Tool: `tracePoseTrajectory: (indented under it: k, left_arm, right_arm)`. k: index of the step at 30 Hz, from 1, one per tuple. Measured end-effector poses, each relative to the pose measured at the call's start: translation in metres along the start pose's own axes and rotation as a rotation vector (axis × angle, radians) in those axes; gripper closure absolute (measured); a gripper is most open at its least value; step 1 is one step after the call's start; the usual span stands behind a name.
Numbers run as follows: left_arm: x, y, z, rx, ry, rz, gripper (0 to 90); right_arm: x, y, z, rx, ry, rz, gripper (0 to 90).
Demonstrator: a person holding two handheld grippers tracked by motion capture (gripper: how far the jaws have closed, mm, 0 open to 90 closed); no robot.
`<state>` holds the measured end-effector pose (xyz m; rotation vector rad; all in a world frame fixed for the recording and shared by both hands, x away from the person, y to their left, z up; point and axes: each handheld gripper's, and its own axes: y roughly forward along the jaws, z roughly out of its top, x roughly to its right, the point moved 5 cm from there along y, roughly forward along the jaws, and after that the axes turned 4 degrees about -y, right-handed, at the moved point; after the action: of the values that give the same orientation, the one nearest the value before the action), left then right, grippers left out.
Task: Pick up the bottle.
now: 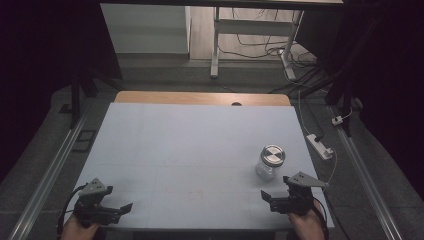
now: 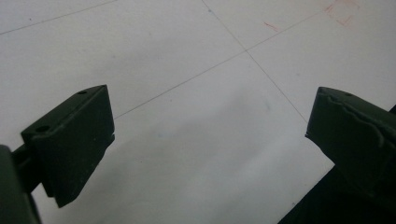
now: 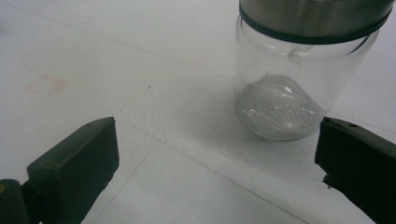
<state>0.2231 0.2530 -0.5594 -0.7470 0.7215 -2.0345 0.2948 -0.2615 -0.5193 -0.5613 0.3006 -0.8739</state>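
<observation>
A clear glass jar (image 1: pixel 270 162) with a metal screw lid stands upright on the white table (image 1: pixel 190 150), at the right and near the front. In the right gripper view the jar (image 3: pixel 299 79) rises just beyond the jaws, toward the right. My right gripper (image 1: pixel 275 196) rests near the front edge, a little in front of the jar, open and empty, as the right gripper (image 3: pixel 217 154) view confirms. At the front left corner my left gripper (image 1: pixel 122 207) lies low, and the left gripper (image 2: pixel 208 126) view has its jaws wide apart over bare table.
A wooden strip (image 1: pixel 200 98) edges the table's far side. A white power strip (image 1: pixel 320 146) with a cable lies off the right edge. Metal rails run along both sides of the floor. A desk frame (image 1: pixel 250 35) stands farther back.
</observation>
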Motion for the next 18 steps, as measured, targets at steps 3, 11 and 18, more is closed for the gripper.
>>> tracePoseTrajectory:
  k: [3,11,18]
  left_arm:
    - [0.000,0.000,0.000,-0.002,-0.003,-0.004,1.8]
    - [-0.001,0.000,0.000,0.000,-0.011,-0.009,1.8]
    - [-0.001,0.000,0.000,0.000,-0.014,-0.014,1.8]
  right_arm:
    - [0.002,0.002,0.002,-0.001,0.010,-0.007,0.0]
    - [0.007,0.007,0.008,-0.013,0.011,-0.042,0.0]
    - [0.016,0.012,0.010,-0.021,0.026,-0.068,0.0]
